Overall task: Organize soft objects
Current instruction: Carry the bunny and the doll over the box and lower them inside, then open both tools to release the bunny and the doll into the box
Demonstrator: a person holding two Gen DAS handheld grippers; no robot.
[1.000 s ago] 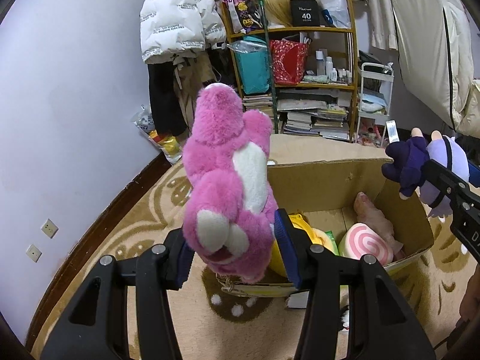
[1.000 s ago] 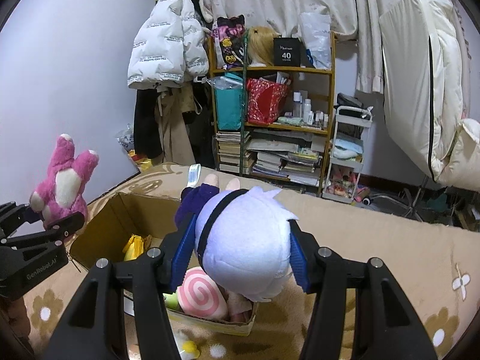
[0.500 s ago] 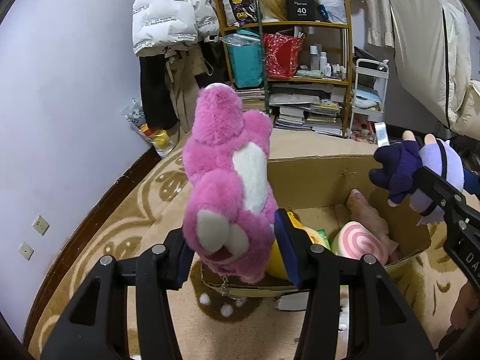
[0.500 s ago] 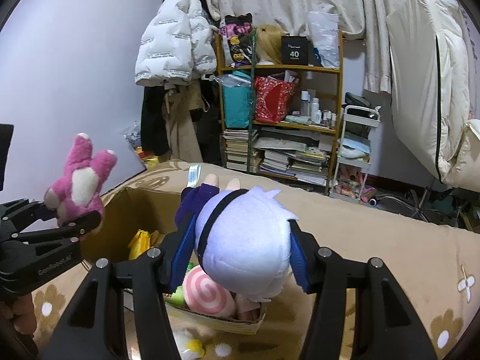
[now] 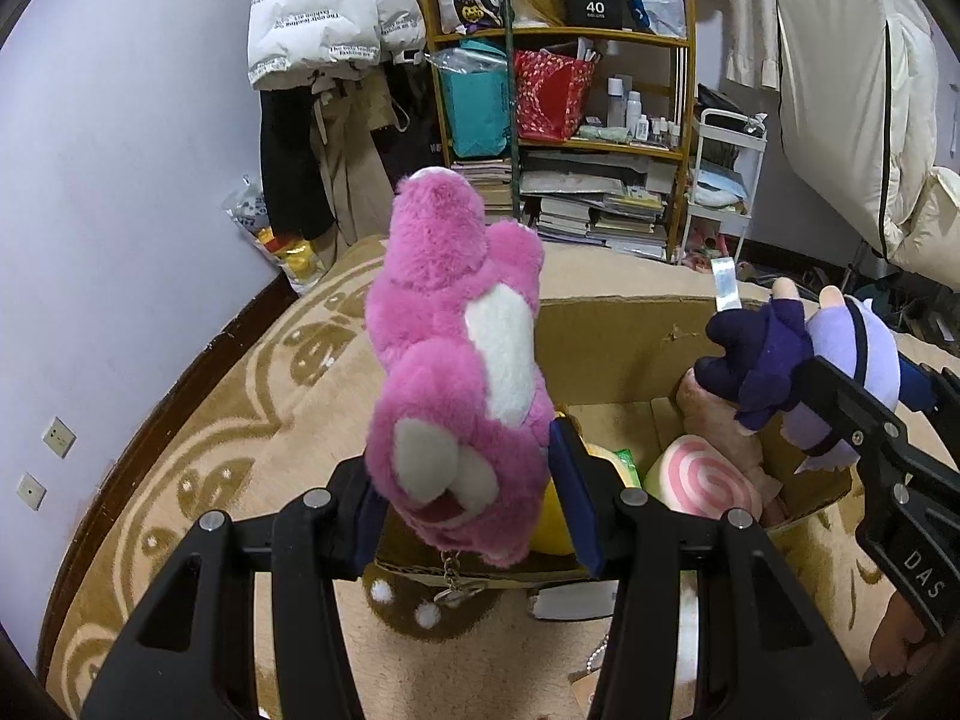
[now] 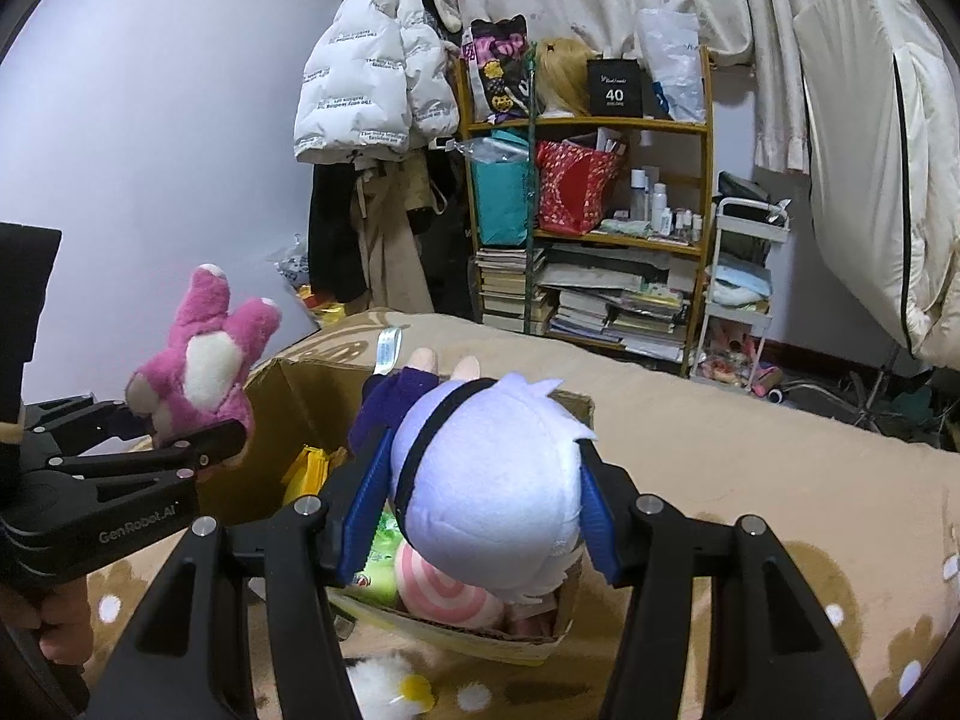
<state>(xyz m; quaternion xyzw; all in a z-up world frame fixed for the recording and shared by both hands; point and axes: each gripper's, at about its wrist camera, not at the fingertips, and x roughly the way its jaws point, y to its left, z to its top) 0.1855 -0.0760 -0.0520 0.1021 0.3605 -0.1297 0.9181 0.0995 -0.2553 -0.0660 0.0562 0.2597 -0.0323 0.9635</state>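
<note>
My left gripper (image 5: 474, 498) is shut on a pink plush bear (image 5: 462, 360) with a white belly, held over the near left edge of an open cardboard box (image 5: 624, 336). My right gripper (image 6: 477, 510) is shut on a lavender-haired plush doll (image 6: 492, 480) in a dark purple outfit, held above the box's right side. The doll (image 5: 786, 360) shows at the right of the left wrist view, the bear (image 6: 204, 372) at the left of the right wrist view. Inside the box lie a pink swirl cushion (image 5: 702, 480), a yellow plush (image 6: 309, 468) and other soft toys.
The box (image 6: 288, 384) stands on a beige patterned carpet (image 5: 240, 420). A wooden shelf (image 5: 570, 120) full of books and bags stands at the back beside hanging coats (image 5: 336, 18). A white fluffy toy (image 6: 384, 684) lies on the carpet in front of the box.
Both grippers have moved forward and a little higher over the box, each still holding its plush. The shelf and box look closer.
</note>
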